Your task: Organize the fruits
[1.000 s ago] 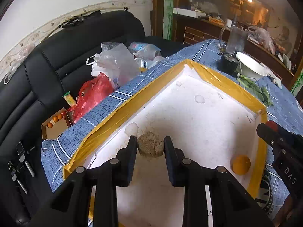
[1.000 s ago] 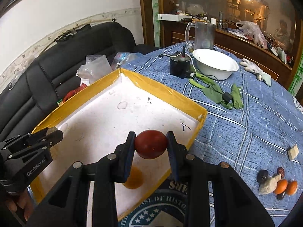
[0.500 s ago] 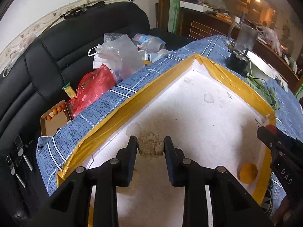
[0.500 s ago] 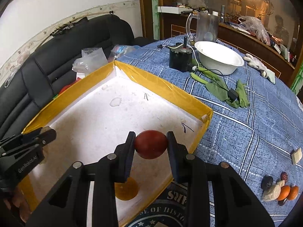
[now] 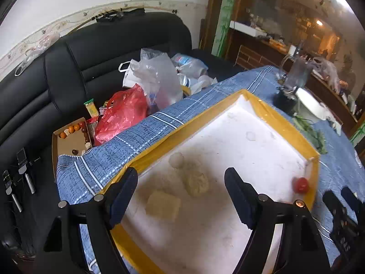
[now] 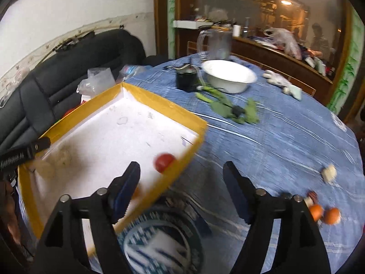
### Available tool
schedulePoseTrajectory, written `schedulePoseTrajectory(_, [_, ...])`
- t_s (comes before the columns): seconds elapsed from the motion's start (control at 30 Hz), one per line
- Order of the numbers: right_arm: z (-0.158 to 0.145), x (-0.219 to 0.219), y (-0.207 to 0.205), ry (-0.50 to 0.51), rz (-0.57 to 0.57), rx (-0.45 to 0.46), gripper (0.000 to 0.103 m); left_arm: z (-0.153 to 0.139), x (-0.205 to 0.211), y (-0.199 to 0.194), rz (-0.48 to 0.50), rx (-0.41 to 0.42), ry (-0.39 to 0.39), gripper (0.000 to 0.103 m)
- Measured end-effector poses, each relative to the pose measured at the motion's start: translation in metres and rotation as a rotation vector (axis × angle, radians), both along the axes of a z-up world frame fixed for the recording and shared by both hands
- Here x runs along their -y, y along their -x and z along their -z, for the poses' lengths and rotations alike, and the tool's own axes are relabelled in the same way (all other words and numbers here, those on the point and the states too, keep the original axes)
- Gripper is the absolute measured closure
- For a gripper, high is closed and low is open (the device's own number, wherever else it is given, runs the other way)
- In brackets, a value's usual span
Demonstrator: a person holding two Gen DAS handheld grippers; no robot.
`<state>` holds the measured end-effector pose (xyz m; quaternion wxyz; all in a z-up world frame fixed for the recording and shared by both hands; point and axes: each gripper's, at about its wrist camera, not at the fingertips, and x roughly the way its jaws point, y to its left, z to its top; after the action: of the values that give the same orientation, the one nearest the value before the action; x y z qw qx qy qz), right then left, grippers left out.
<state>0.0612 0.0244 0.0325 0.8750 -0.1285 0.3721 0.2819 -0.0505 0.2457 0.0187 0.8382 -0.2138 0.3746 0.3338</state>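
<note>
Fruits partly sorted into the yellow-rimmed tray.
Both the left gripper and right gripper gaped wide, empty; red fruit lay inside; orange fruits waited on the tablecloth.

Both grippers are spread wide and hold nothing. The left gripper points forward and down, its two black fingers well apart, the blue inner pads facing each other across an empty gap. Seen from the right wrist view, the left gripper reaches in from the left edge, its dark tip low and nearly level. The right gripper is angled down in the same way, fingers parted about as far as the left pair. From the left wrist view, the right gripper shows at the lower right edge as a dark shape, its fingers only partly visible.
</note>
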Motion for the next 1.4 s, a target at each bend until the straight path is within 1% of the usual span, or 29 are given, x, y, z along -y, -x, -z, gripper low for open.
schedulePoseTrajectory(0.1, [-0.002, 0.035, 0.015, -0.012, 0.038, 0.014, 0.018, -0.008, 0.015, 0.007, 0.022, 0.042, 0.006, 0.025])
schedulePoseTrajectory(0.17, [0.002, 0.066, 0.026, -0.020, 0.078, 0.015, 0.016, -0.013, 0.029, 0.007, 0.056, 0.069, 0.006, 0.024])
schedulePoseTrajectory(0.23, [0.006, 0.096, 0.033, -0.027, 0.132, 0.005, 0.016, -0.016, 0.047, 0.005, 0.106, 0.090, -0.010, 0.023])
schedulePoseTrajectory(0.4, [0.018, 0.163, 0.037, -0.044, 0.271, -0.032, 0.016, -0.014, 0.100, -0.014, 0.268, 0.081, -0.037, 0.023])
schedulePoseTrajectory(0.53, [0.022, 0.208, 0.040, -0.063, 0.366, -0.053, 0.016, -0.010, 0.134, -0.027, 0.355, 0.067, -0.052, 0.023])
schedulePoseTrajectory(0.63, [0.021, 0.230, 0.046, -0.078, 0.403, -0.050, 0.016, -0.005, 0.152, -0.034, 0.399, 0.052, -0.056, 0.023])
schedulePoseTrajectory(0.8, [0.023, 0.245, 0.053, -0.088, 0.426, -0.053, 0.016, -0.004, 0.187, -0.037, 0.474, 0.035, -0.095, 0.023])
schedulePoseTrajectory(0.97, [0.025, 0.251, 0.056, -0.089, 0.436, -0.054, 0.016, -0.003, 0.208, -0.041, 0.521, 0.028, -0.110, 0.023])
schedulePoseTrajectory(1.13, [0.024, 0.256, 0.056, -0.087, 0.450, -0.052, 0.016, -0.002, 0.219, -0.041, 0.554, 0.016, -0.125, 0.023])
schedulePoseTrajectory(1.4, [0.022, 0.258, 0.055, -0.080, 0.456, -0.049, 0.016, 0.000, 0.225, -0.043, 0.566, 0.006, -0.137, 0.023])
